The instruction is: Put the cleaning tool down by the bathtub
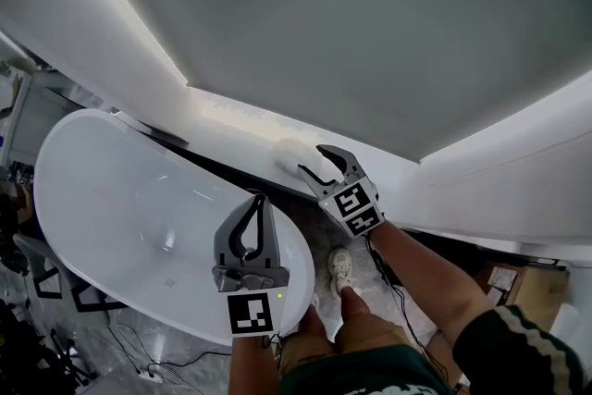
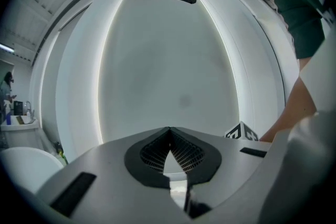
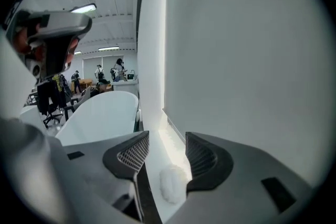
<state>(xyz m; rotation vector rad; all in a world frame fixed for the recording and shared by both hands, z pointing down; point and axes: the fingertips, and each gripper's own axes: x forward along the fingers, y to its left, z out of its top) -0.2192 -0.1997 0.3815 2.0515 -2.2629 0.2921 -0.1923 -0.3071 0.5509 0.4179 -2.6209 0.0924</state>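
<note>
A white fluffy cleaning pad (image 1: 292, 153) lies on the white ledge (image 1: 231, 127) behind the white bathtub (image 1: 111, 199). My right gripper (image 1: 314, 164) stands open just in front of the pad. In the right gripper view the pad (image 3: 170, 183) rests on the ledge (image 3: 156, 152) low between the spread jaws of my right gripper (image 3: 167, 136), close to the right-hand jaw; whether it touches is unclear. My left gripper (image 1: 259, 201) hangs shut and empty over the tub's near rim. In its own view the left gripper (image 2: 169, 129) has its jaws meeting, facing the grey wall.
A grey wall panel (image 1: 370, 23) with lit white strips rises behind the ledge. Below are a person's shoe (image 1: 340, 268), cables (image 1: 185, 356) and a cardboard box (image 1: 499, 277). Office chairs (image 3: 50, 110) and distant people (image 3: 118, 70) stand beyond the tub (image 3: 100, 113).
</note>
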